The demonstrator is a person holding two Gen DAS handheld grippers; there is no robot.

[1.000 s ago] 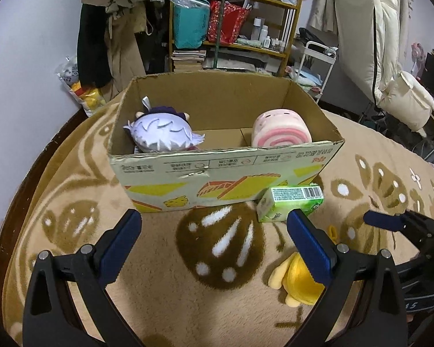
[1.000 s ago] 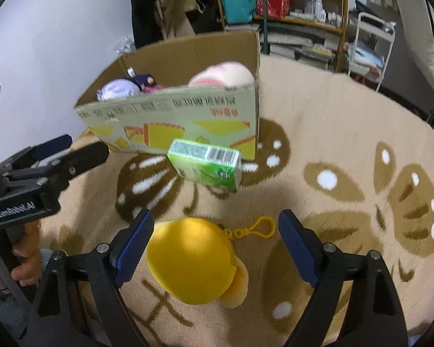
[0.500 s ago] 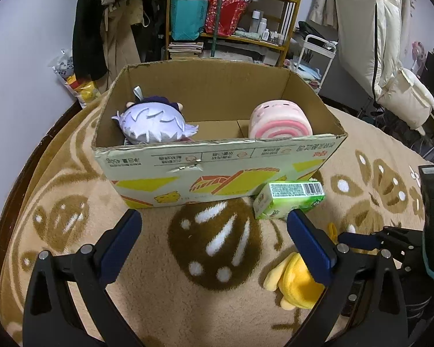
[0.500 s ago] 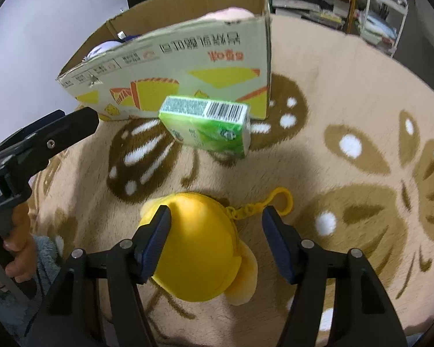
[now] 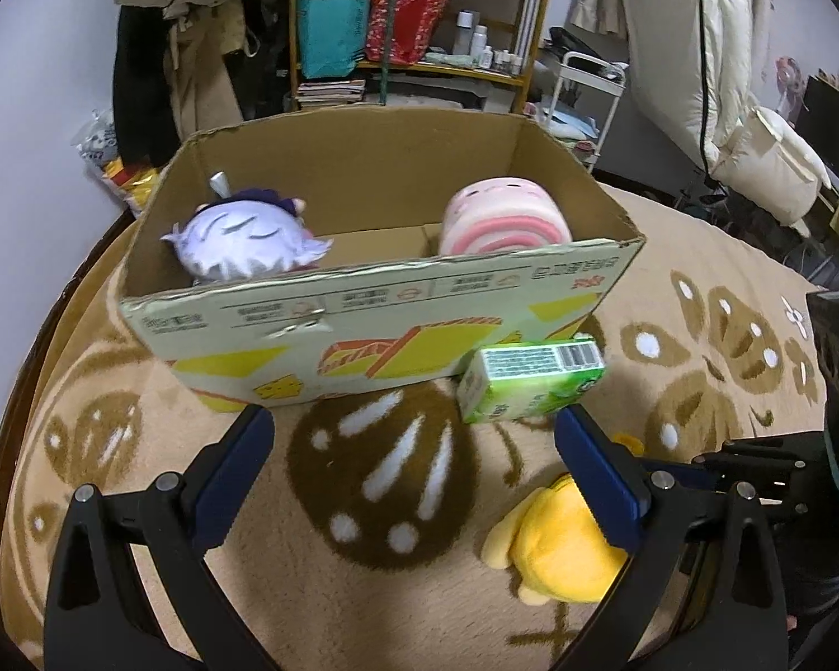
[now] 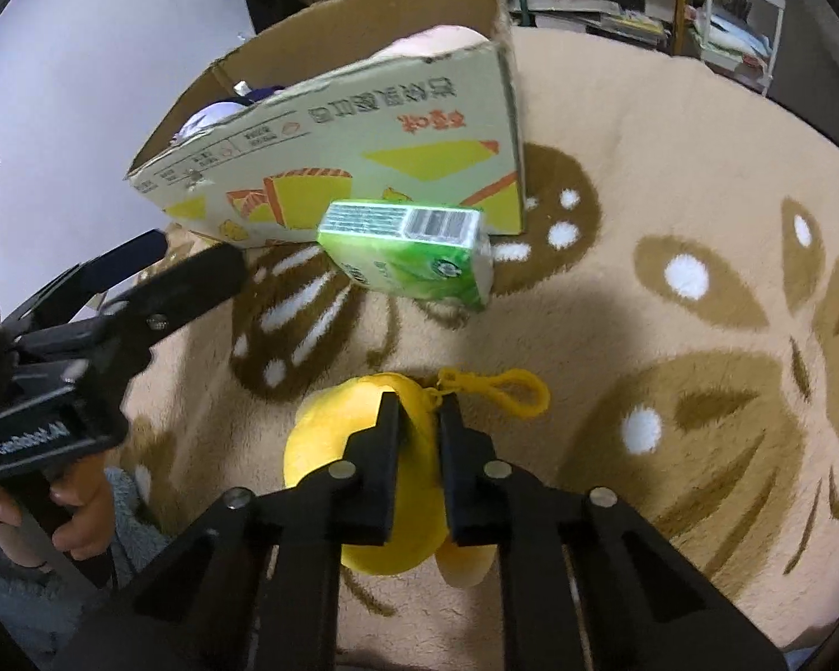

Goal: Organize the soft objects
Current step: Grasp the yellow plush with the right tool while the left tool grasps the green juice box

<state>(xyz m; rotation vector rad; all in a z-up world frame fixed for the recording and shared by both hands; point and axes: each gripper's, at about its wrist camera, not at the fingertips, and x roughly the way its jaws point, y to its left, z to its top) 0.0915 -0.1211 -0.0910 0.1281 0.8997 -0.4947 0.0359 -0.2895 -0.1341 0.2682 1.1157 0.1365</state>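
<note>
**Op:** Yellow plush (image 6: 330, 447) is in my right gripper (image 6: 416, 419) now. Jaws pinched tight on it near the top, fabric bulging out on both sides of the pads. It's lying on the rug (image 6: 671, 179), w/ its yellow clip loop (image 6: 517, 391) just right of the fingertips.

**Obs:** And the left one?

**Op:** Left gripper (image 5: 414, 464) is wide open, nothing between the blue pads, hovering over the rug in front of the cardboard box (image 5: 363, 324). From the right cam I see it side-on at the left edge, w/ a hand (image 6: 78, 509) wrapped round its handle.

**Obs:** Where's the plush rel. to the box?

**Op:** Near it, not touching. A green carton (image 6: 414, 257) lies on its side between them, right up against the box's front wall near the right corner. In the left cam the plush (image 5: 554, 548) sits low right, partly hidden behind my left gripper's right finger.

**Obs:** What's in the box?

**Op:** Two soft toys already. White-haired plush (image 5: 251, 240) at the left end, pink striped roll plush (image 5: 503, 218) at the right end, bare cardboard floor between them. Box is open-topped and stands on the rug.

**Obs:** Background?

**Op:** Shelf unit (image 5: 408, 17) w/ bags and bottles behind the box, coats hanging to its left, white bedding at right.
</note>
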